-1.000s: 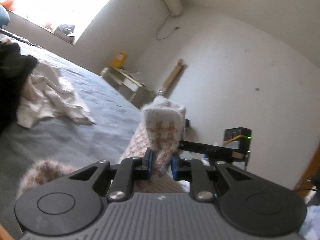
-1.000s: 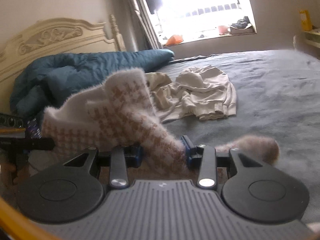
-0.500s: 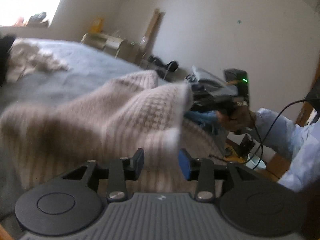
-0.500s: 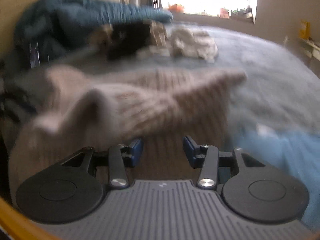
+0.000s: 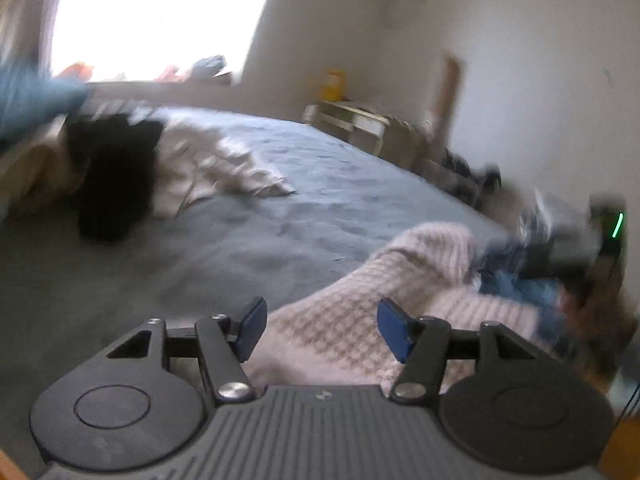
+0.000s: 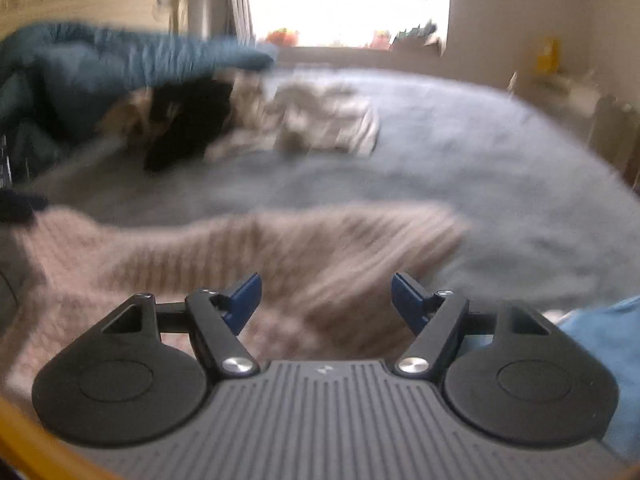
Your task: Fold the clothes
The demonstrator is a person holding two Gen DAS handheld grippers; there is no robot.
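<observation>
A fuzzy pink-and-tan houndstooth sweater (image 5: 384,296) lies spread on the near edge of the grey bed (image 5: 312,184). My left gripper (image 5: 320,328) hovers just over it, open, its blue pads wide apart with nothing between them. The right wrist view shows the same sweater (image 6: 248,256), blurred, stretching left to right in front of my right gripper (image 6: 326,300), which is also open and holds nothing. The other gripper (image 5: 576,248) shows blurred at the far end of the sweater in the left wrist view.
Further up the bed lie a cream garment (image 5: 216,168) and a black garment (image 5: 116,176). A teal duvet (image 6: 120,60) is bunched by the headboard. A low shelf (image 5: 360,128) stands along the wall beyond the bed. A light blue sleeve (image 6: 600,336) shows at the right.
Both grippers let go of the sweater, which dropped from held up in the air onto the bed. Their jaws have spread wider, and both views swung toward the window.
</observation>
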